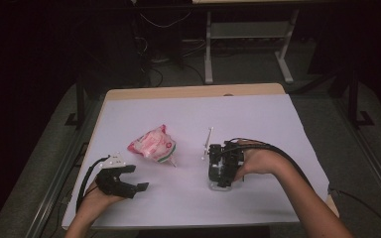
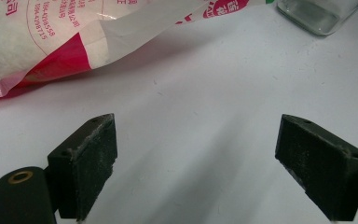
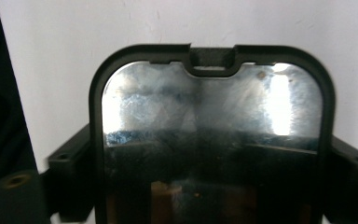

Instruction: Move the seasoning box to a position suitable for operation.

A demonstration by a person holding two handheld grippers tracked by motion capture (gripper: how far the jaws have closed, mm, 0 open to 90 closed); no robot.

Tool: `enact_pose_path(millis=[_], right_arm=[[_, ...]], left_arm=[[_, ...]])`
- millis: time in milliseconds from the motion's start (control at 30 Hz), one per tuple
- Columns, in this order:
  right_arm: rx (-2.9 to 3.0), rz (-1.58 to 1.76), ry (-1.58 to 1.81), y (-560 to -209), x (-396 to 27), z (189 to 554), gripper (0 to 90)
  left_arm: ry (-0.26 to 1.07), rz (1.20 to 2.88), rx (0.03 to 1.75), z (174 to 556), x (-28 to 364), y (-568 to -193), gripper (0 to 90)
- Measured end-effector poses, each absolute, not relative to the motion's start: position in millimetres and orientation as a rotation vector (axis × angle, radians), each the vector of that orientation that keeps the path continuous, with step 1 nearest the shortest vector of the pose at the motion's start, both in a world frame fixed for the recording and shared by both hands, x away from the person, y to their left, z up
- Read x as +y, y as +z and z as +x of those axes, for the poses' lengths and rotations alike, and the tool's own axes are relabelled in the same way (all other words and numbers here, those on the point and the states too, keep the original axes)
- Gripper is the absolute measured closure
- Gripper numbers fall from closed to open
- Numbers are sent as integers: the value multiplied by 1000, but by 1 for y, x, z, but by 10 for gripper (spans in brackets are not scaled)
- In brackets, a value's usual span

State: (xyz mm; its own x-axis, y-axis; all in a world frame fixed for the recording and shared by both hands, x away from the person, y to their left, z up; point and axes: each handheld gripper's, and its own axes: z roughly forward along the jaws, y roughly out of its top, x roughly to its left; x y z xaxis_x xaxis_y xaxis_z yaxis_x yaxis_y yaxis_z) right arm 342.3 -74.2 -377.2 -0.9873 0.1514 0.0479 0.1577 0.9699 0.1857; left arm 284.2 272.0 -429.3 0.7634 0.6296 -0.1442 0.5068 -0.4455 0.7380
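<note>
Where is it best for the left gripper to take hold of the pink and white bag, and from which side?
Probably the thin crumpled edge of the bag nearest the left gripper, approached low from the person's side. The middle looks puffed and too wide, while this edge lies flat just beyond the open jaws.

1. Bag [image 2: 74,32], pink and white: red print, seen upside down in the left gripper view. One digit string reads roughly "1064298715"; a second beside it is partly legible.
2. Same bag: red Chinese characters, too cut off to read.
3. Barcode at the bag's corner; digits unreadable.
</note>
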Motion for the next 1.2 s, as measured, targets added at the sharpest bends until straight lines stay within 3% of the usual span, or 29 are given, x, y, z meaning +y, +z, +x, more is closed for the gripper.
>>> enact_pose_path(millis=[133, 633, 1200], right_arm=[[-3083, -279, -369, -373, -84, 341, 24], [-3045, -484, -708, -348, -156, 327, 23], [-2838, -1081, -1295, -390, -241, 301, 25]], left_arm=[[185, 2128, 854, 284, 272, -430, 124], [174, 2126, 855, 282, 271, -429, 124], [139, 2159, 770, 277, 255, -424, 123]])
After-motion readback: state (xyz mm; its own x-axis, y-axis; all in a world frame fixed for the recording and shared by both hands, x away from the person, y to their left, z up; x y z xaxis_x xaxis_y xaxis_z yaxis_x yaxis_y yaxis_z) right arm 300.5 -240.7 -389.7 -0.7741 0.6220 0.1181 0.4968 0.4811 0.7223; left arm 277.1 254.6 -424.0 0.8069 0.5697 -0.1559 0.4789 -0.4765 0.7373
